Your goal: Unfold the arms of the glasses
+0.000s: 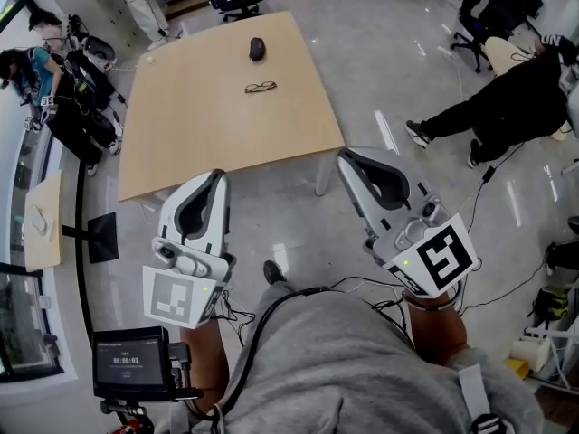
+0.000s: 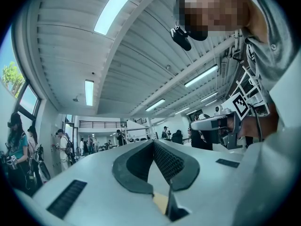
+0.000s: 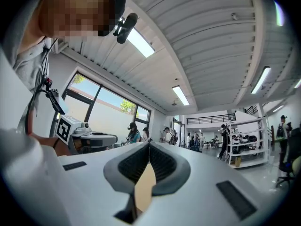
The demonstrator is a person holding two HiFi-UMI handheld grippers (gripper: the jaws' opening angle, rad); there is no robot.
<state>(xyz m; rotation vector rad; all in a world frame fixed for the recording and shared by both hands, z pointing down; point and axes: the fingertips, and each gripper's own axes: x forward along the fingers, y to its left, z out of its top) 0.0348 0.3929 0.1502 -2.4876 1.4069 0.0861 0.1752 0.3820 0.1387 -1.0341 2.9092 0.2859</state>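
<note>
Clearly the task has not begun: the glasses lie alone near the middle of the wooden tabletop, in the upper centre of the head view, just below a small dark object. Whether their arms are folded is too small to tell. Both tools hang well short of the tabletop's near edge, in the lower half of the frame. The left hand-held gripper has its jaws pressed together on nothing, and so does the right hand-held gripper. The step in hand looks like the approach. Next, both must reach the glasses and open, one to steady the frame and one to take an arm.
</note>
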